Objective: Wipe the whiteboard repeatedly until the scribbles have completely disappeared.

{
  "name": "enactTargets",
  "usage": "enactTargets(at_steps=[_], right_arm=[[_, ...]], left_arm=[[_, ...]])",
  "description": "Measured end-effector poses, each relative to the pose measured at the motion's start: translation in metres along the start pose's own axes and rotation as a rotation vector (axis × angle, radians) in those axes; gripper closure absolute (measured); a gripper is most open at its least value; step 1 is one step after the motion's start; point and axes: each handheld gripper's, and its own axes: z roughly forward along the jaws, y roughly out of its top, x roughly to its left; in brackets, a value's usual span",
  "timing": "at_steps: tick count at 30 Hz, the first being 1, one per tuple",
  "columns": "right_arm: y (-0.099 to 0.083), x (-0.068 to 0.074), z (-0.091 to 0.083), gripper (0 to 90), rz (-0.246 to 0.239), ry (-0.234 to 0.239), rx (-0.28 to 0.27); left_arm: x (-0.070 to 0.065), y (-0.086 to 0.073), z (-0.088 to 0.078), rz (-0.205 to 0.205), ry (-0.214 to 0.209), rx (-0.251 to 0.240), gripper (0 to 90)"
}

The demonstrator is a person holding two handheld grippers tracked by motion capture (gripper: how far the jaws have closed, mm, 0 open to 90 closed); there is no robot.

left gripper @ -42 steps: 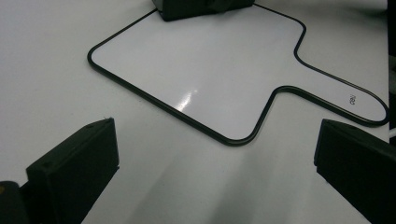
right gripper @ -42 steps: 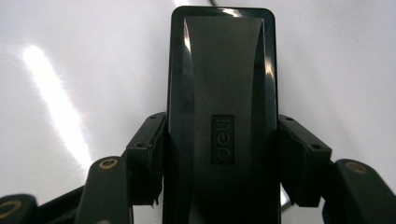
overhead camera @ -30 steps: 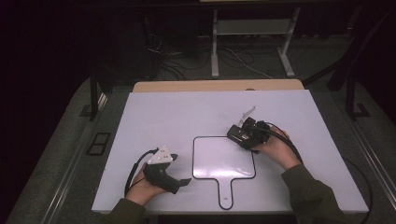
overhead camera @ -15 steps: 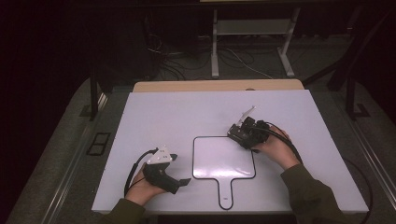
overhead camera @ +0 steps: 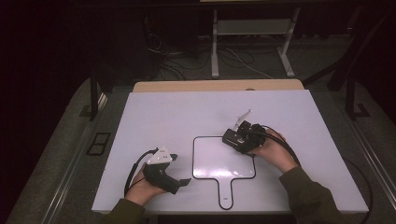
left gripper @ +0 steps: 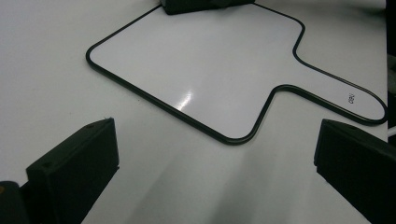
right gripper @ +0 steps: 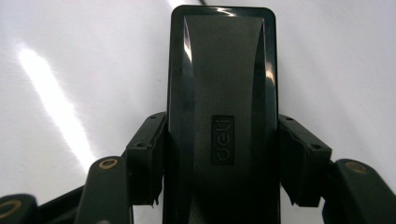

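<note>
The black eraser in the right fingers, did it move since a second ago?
Yes, a little. The black eraser, shut in the right gripper, slid slightly left and nearer the person, farther onto the whiteboard from its upper right corner.

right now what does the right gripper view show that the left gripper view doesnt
Right gripper view: the right tool clamped on a black eraser, its raised brand mark readable.

Left gripper view: the left tool open over bare table, plus the paddle-shaped whiteboard whole, with its handle.

Both: the eraser and the glossy whiteboard surface.
</note>
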Motion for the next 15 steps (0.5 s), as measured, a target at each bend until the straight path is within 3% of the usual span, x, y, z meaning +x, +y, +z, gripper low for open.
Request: enactTargets(at_steps=[7, 11, 15], right_arm=[[-0.015, -0.022, -0.004, 38.6, 0.068, -0.042, 0.005], [-0.018, -0.023, -0.004, 38.7, 0.076, -0.046, 0.005], [-0.016, -0.011, -0.006, 38.7, 0.036, -0.026, 0.010]], left_arm=[[0.000, 0.000, 0.000, -0.002, 0.001, -0.002, 0.0], [0.000, 0.000, 0.000, -0.002, 0.000, -0.002, 0.0], [0.001, 0.000, 0.000, 0.000, 0.001, -0.001, 0.0]])
